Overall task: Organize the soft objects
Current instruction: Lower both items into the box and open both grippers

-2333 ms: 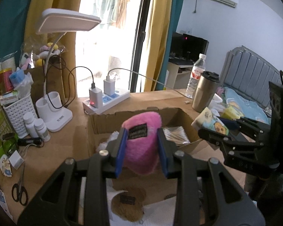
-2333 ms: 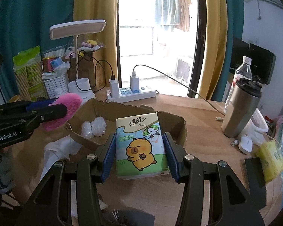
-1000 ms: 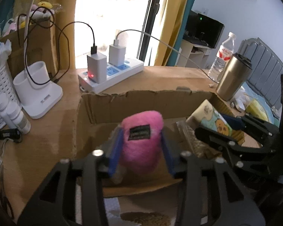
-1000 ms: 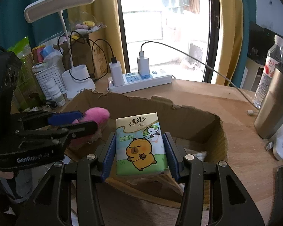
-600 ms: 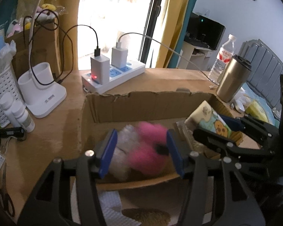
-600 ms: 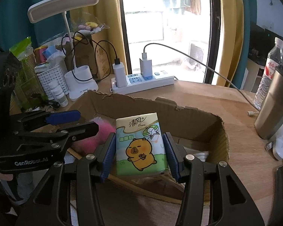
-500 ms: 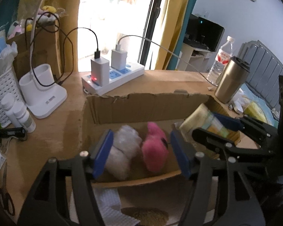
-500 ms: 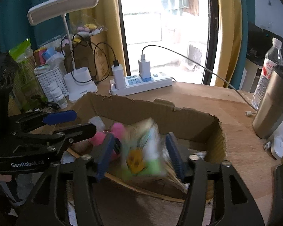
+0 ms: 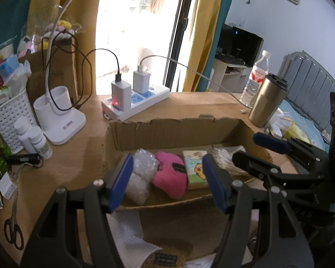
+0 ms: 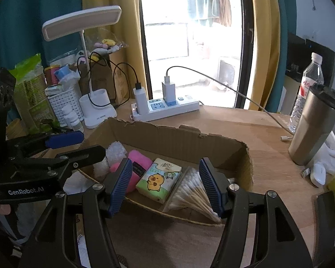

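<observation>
My left gripper (image 9: 168,179) is wide open and holds nothing. My right gripper (image 10: 165,183) is wide open too, and empty. The soft things lie in a row inside the cardboard box (image 10: 167,140): a white fluffy ball (image 10: 115,150), the pink plush (image 9: 170,174), the tissue pack (image 10: 158,179), then a bag of cotton swabs (image 10: 194,191). I think my fingers hang low near the torn front wall. If I pull away carelessly, I could snag it and tip the box. The cloths (image 9: 131,239) in front may need sorting next.
</observation>
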Motion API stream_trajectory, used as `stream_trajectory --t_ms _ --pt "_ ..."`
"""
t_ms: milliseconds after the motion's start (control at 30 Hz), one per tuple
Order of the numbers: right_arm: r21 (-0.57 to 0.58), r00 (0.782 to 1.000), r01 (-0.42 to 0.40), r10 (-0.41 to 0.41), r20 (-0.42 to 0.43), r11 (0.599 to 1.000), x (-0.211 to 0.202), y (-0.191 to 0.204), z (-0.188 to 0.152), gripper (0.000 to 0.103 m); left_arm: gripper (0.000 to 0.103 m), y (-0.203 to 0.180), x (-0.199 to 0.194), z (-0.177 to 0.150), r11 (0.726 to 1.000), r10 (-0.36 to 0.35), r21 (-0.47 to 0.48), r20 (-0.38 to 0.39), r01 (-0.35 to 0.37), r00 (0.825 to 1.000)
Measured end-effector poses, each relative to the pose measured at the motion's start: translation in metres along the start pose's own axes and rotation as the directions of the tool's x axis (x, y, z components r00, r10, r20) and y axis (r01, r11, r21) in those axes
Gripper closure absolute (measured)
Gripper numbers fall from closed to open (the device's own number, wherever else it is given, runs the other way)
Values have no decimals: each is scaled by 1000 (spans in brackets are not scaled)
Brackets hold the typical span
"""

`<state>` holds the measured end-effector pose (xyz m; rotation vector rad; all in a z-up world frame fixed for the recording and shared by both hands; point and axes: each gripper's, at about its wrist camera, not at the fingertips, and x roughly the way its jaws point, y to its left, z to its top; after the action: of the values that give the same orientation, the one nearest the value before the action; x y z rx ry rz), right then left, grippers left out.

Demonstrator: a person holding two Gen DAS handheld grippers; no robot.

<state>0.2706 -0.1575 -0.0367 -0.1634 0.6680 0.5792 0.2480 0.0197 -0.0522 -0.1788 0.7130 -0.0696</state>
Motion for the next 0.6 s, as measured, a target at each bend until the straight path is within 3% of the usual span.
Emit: stream_trajectory --t_ms 467,600 --pt "1 998 35 -35 49 999 -41 7 -11 38 37 -16 -44 -10 1000 3 29 61 -5 998" --pt "0 997 42 -42 65 999 -53 10 -15 38 31 -19 -56 -14 999 1 34 76 -4 997"
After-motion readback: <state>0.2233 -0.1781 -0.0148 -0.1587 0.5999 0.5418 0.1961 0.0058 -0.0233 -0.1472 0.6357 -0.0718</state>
